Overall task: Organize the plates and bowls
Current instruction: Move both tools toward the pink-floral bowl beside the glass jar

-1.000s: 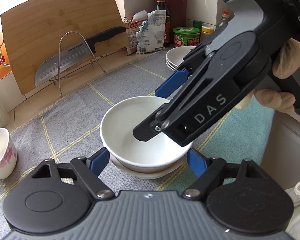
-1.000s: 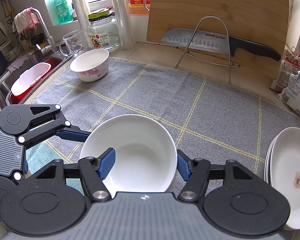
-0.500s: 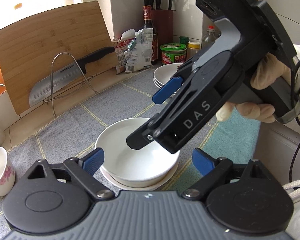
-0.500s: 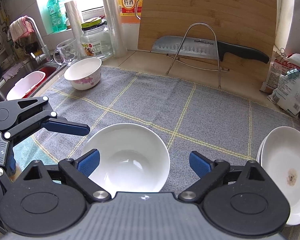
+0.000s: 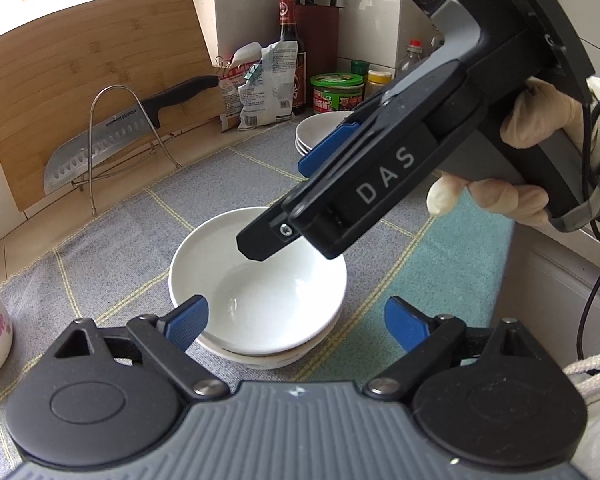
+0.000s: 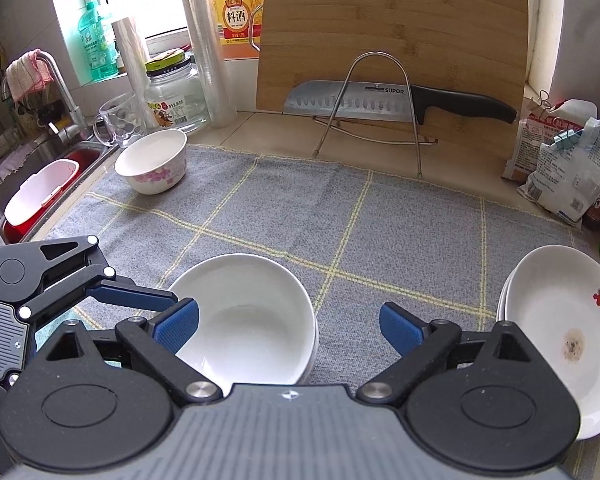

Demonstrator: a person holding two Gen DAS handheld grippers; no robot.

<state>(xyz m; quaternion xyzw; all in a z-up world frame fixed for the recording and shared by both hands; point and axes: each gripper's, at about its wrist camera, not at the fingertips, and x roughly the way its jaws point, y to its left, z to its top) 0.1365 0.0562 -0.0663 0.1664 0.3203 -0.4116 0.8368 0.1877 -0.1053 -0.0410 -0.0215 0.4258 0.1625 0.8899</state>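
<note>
A plain white bowl (image 5: pixel 260 284) sits nested on another white bowl on the grey checked mat; it also shows in the right wrist view (image 6: pixel 248 320). My left gripper (image 5: pixel 296 322) is open and empty, just above and in front of the stack. My right gripper (image 6: pixel 288 326) is open and empty, raised above the stack's right side; its body crosses the left wrist view. A flowered bowl (image 6: pixel 152 166) stands at the mat's far left corner. A stack of white plates (image 6: pixel 556 328) lies at the right edge.
A cutting board (image 6: pixel 392 52), a knife (image 6: pixel 380 102) on a wire rack, jars and bottles line the back. A sink (image 6: pixel 32 188) with a red tub is at the left. Food bags (image 6: pixel 560 164) stand at the right back.
Both grippers have opened, let go of the white bowl and pulled up and back. The bowl now rests nested on the lower bowl.
</note>
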